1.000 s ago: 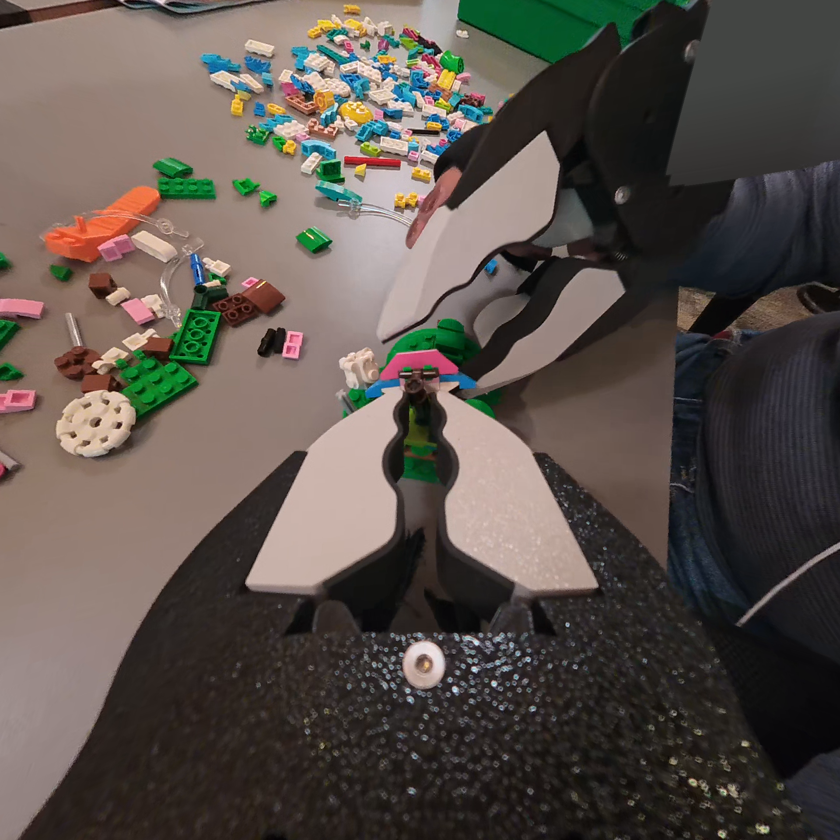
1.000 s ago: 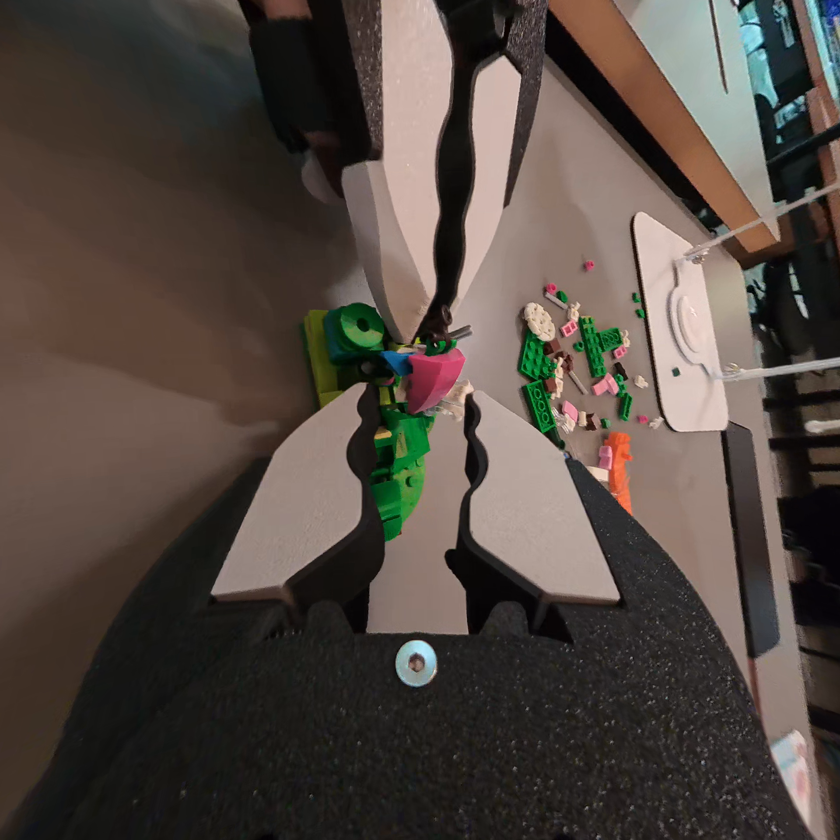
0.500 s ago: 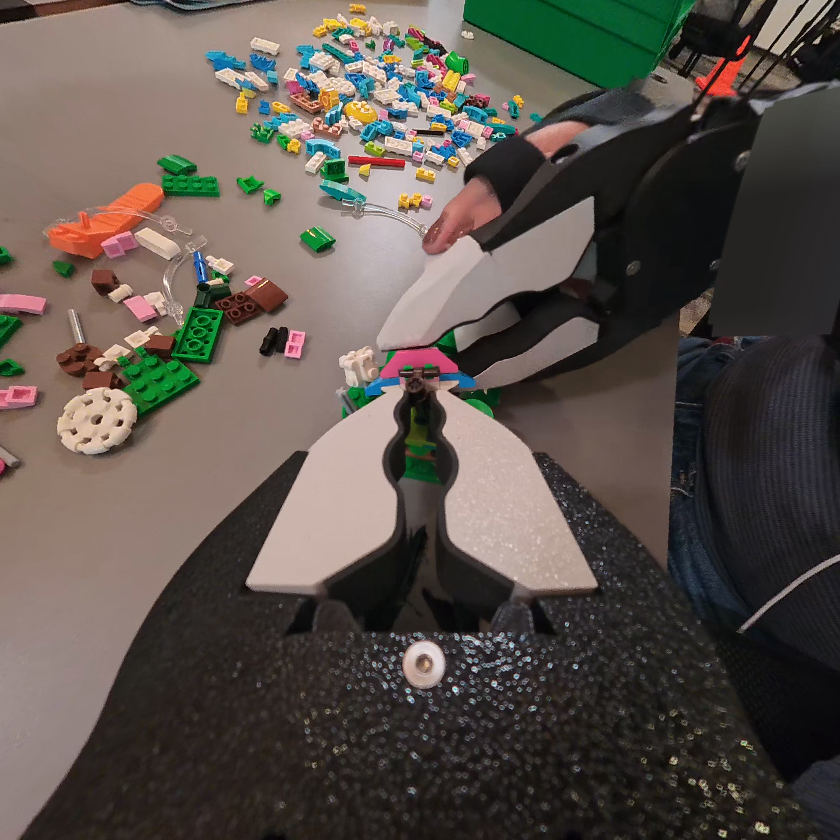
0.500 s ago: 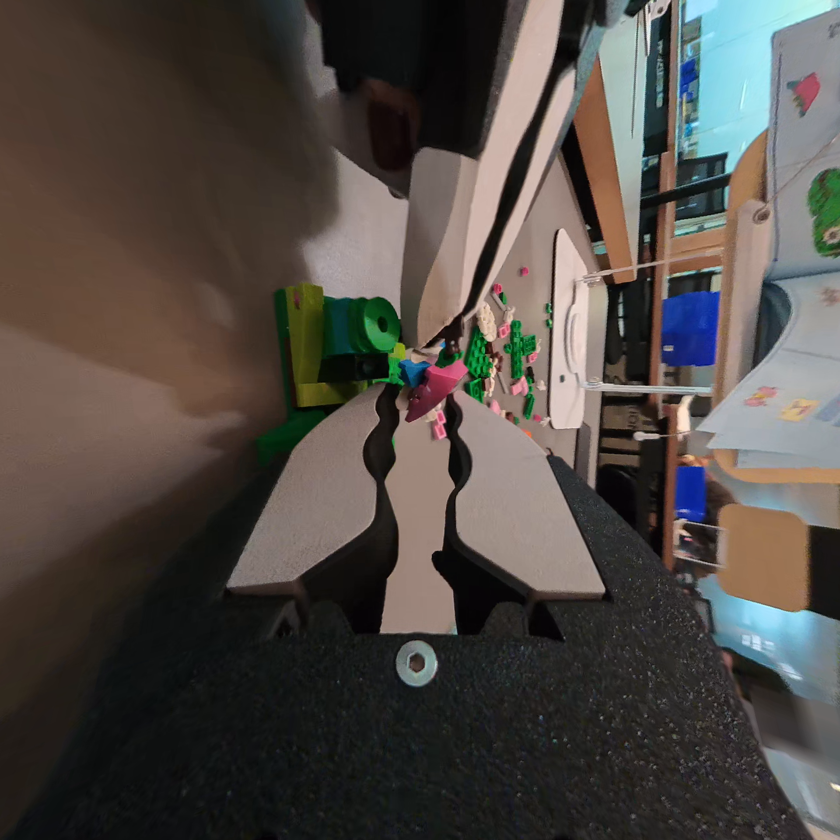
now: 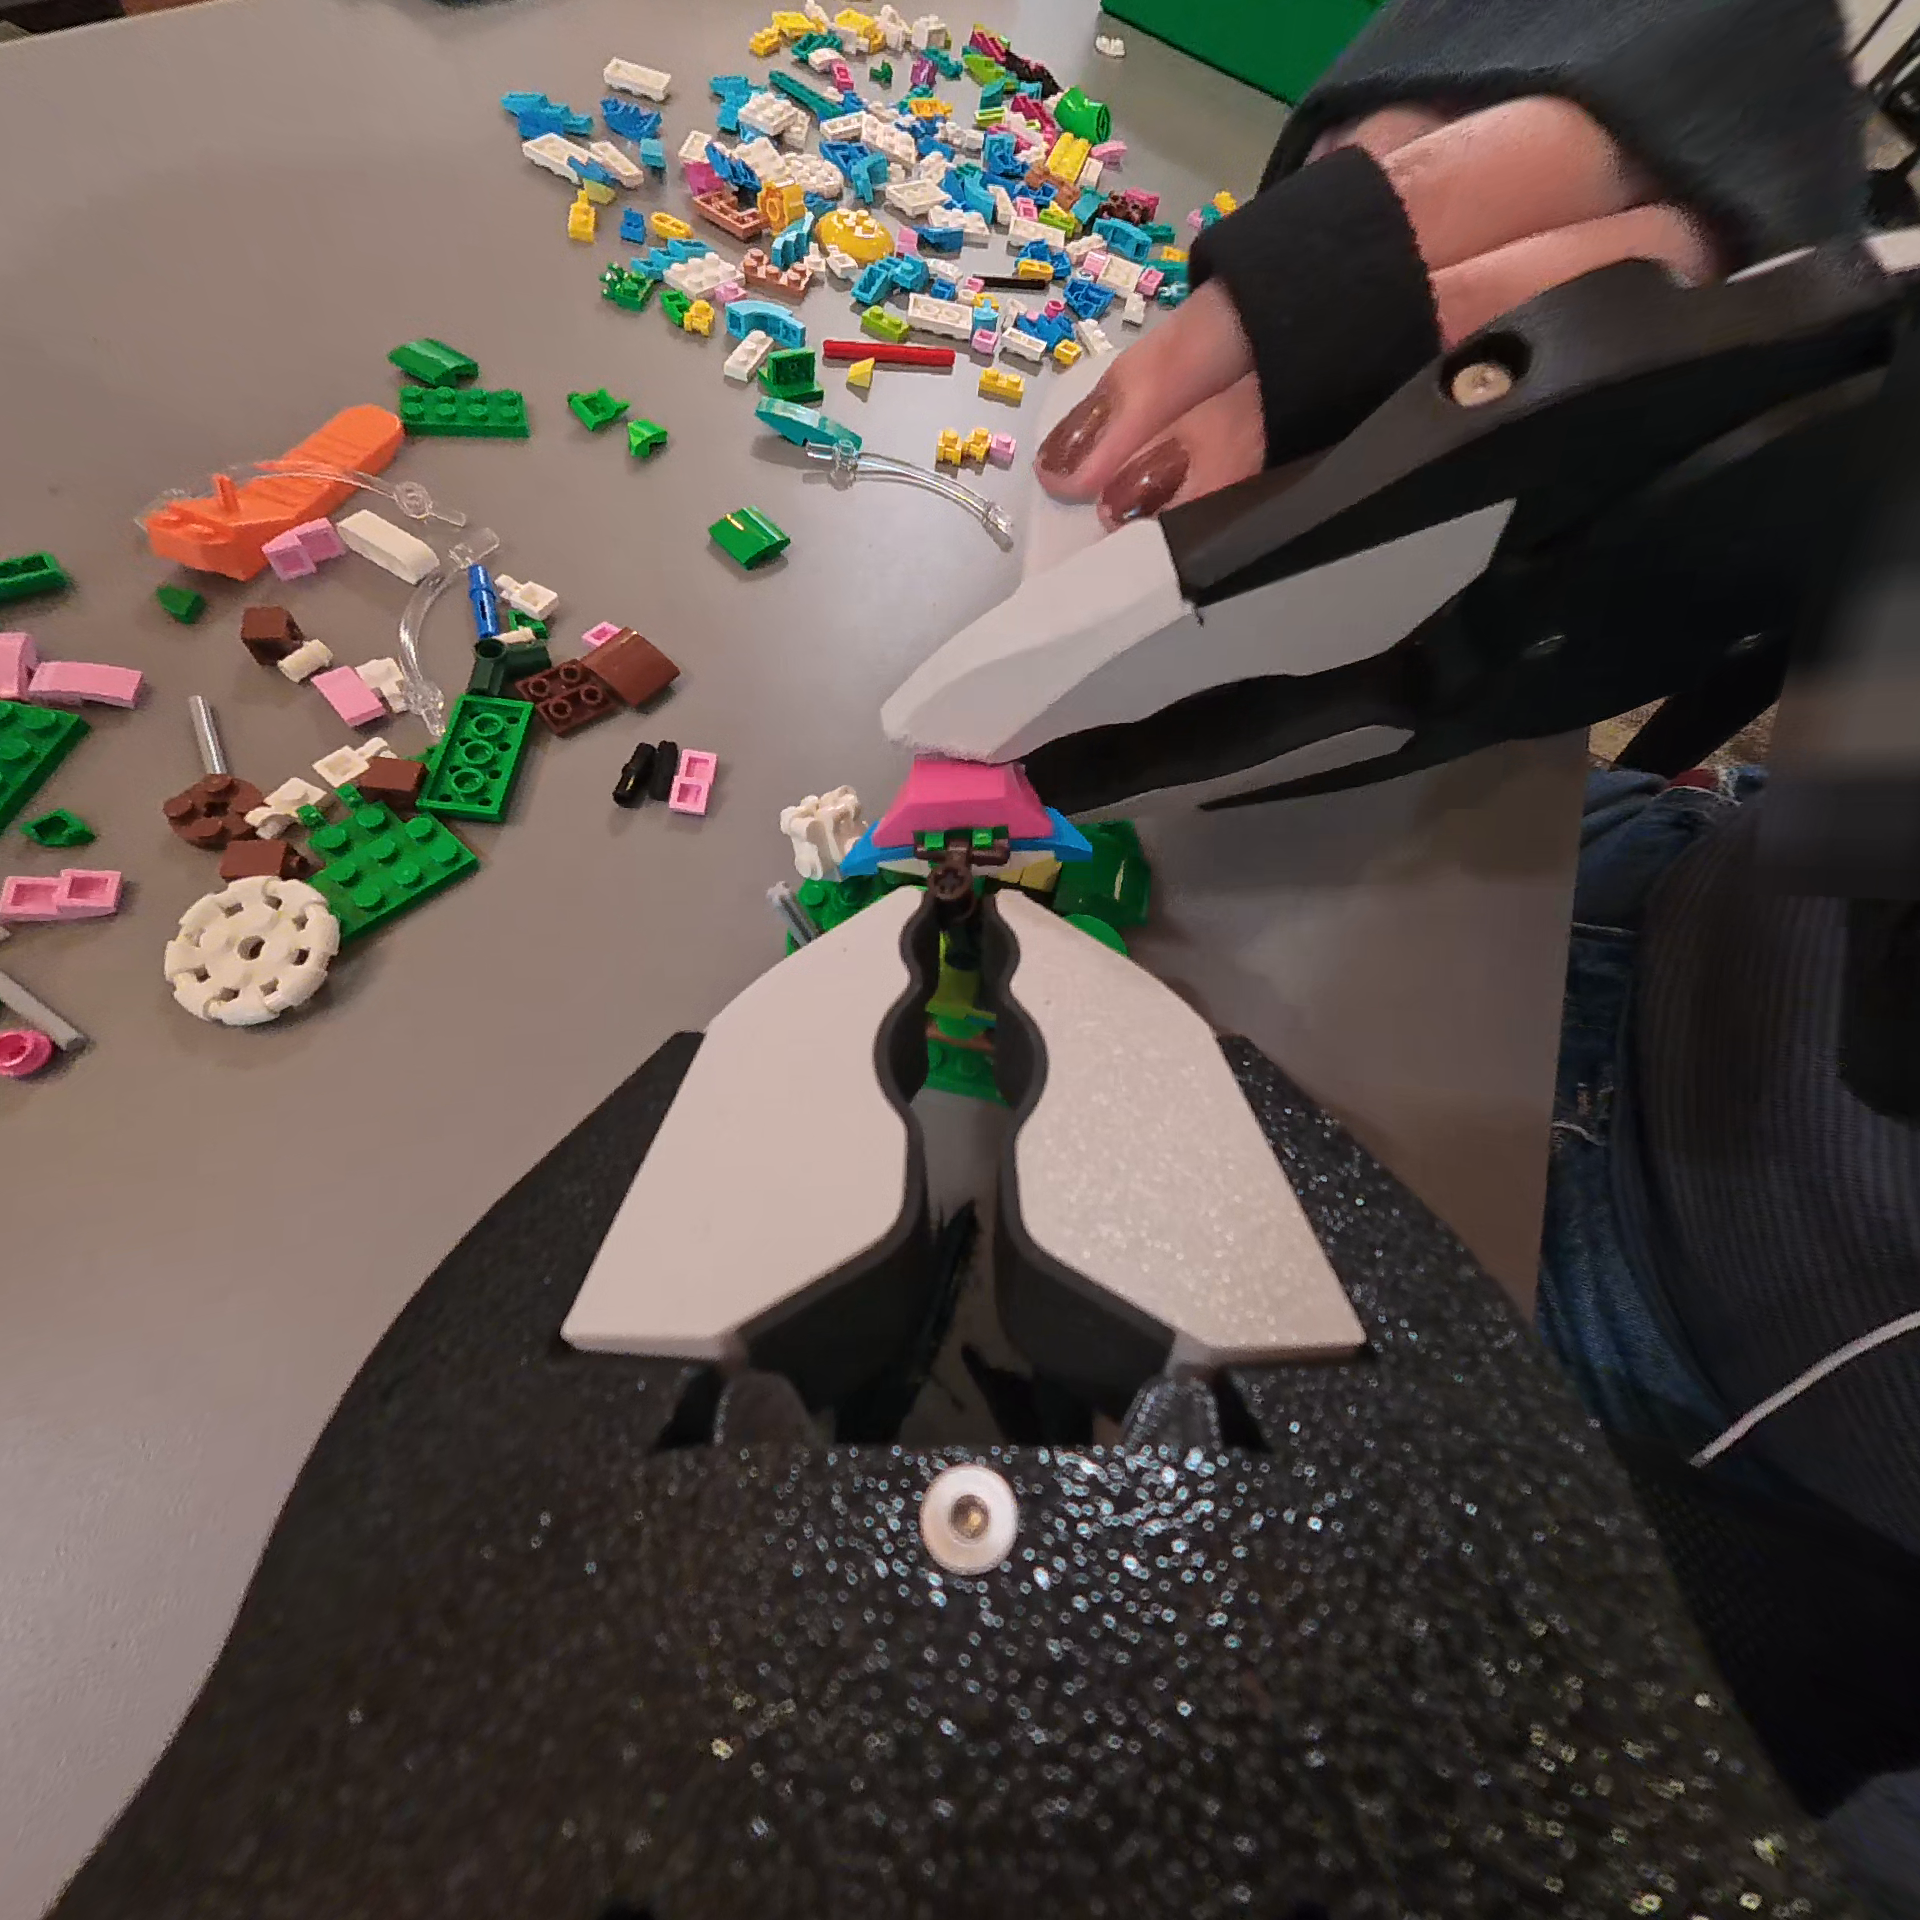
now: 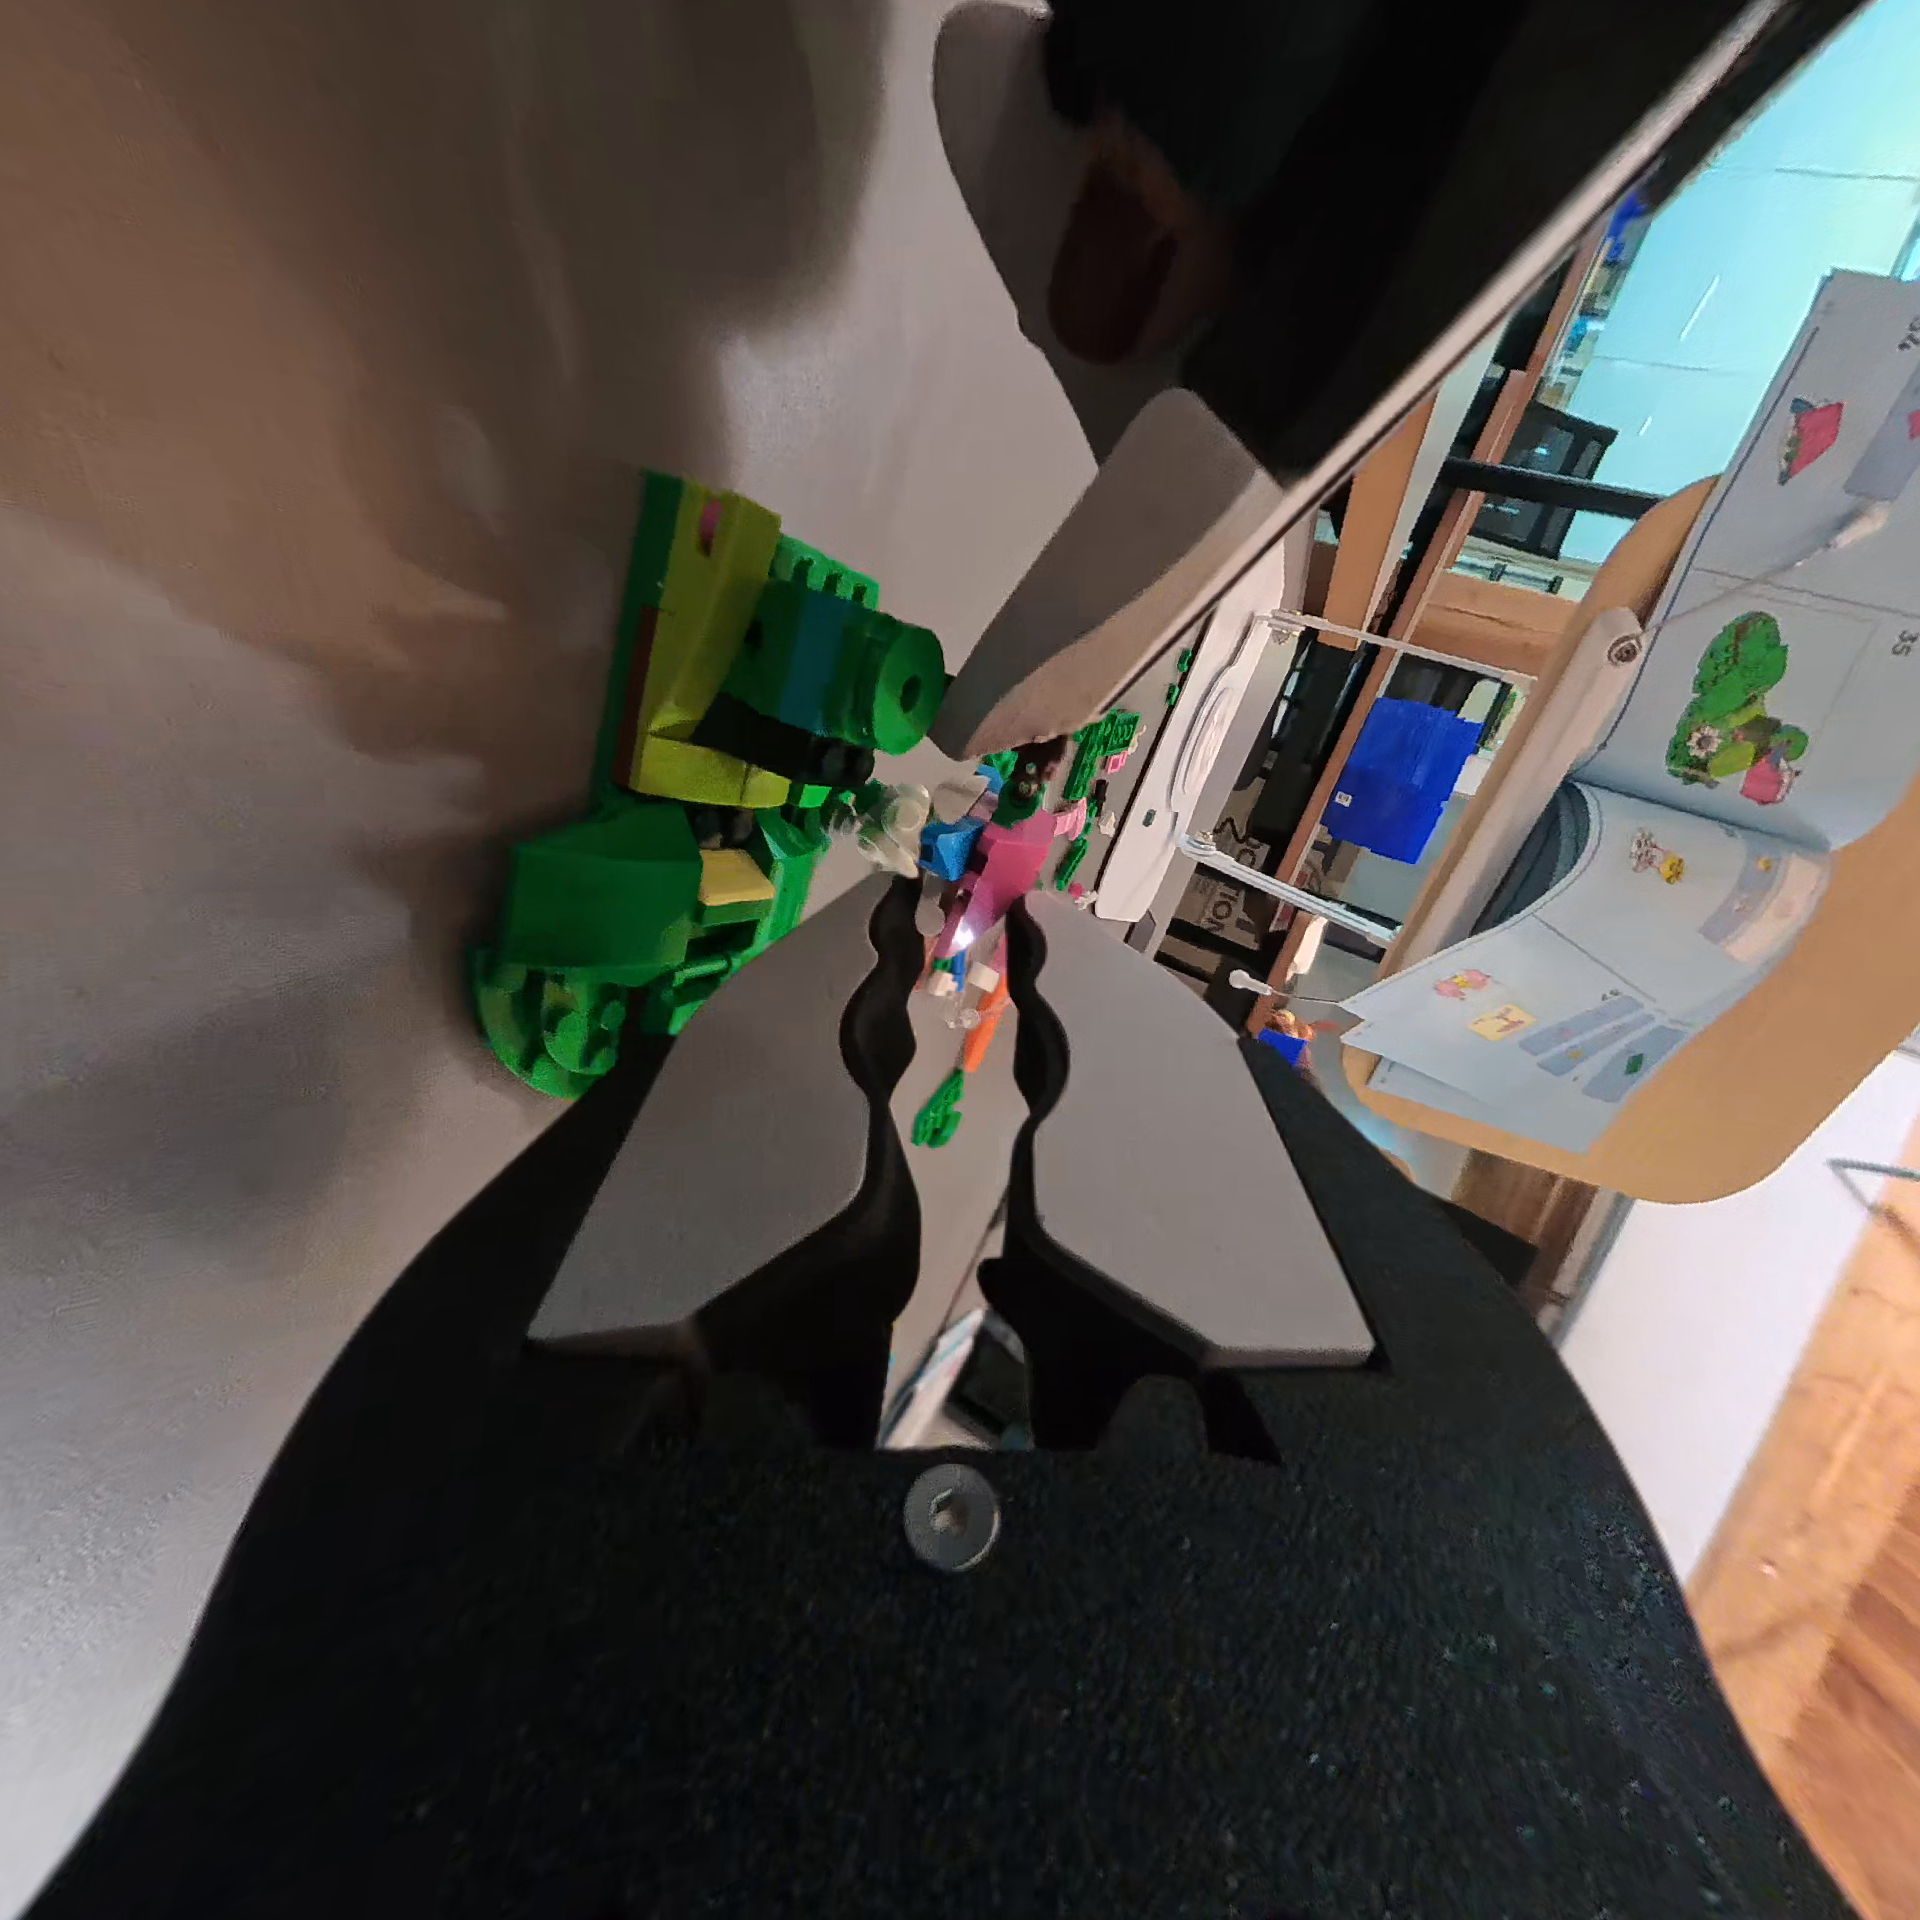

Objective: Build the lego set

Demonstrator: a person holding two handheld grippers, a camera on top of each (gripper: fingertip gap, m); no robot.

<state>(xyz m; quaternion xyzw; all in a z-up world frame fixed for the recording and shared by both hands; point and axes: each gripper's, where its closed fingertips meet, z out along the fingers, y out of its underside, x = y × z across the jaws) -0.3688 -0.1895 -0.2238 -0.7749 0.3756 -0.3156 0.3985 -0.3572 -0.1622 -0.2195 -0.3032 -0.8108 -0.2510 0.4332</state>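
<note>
The small build of green, lime, blue and pink plastic bricks (image 5: 961, 831) sits on the grey surface (image 5: 260, 1247) near its edge, directly at 12 o'clock from the left tongs (image 5: 958, 914) and touching their tips. Its top is a pink sloped brick (image 5: 961, 795) over a blue plate, with a small dark brown clip piece (image 5: 961, 854) facing the left tongs; a white flower piece sits at its 9 o'clock side. In the right wrist view the build (image 6: 727, 769) shows a lime and green base, wider than tall, with a round green cylinder (image 6: 899, 696).

The left tongs are pressed nearly together and seem to pinch the dark brown clip piece, though the contact is too small to be sure. The right tongs (image 5: 971, 732) come in from 2 o'clock, lying flat, their grey upper finger (image 5: 1039, 644) resting on the pink sloped brick. They look narrowly spread with nothing between them. A hand (image 5: 1247, 343) in a black fingerless glove steers them.

The coming move likely turns on pressing down on the pink top while the left tongs steady the front.

Loose bricks (image 5: 883, 208) lie scattered from 10 to 12 o'clock, well apart from the build.
</note>
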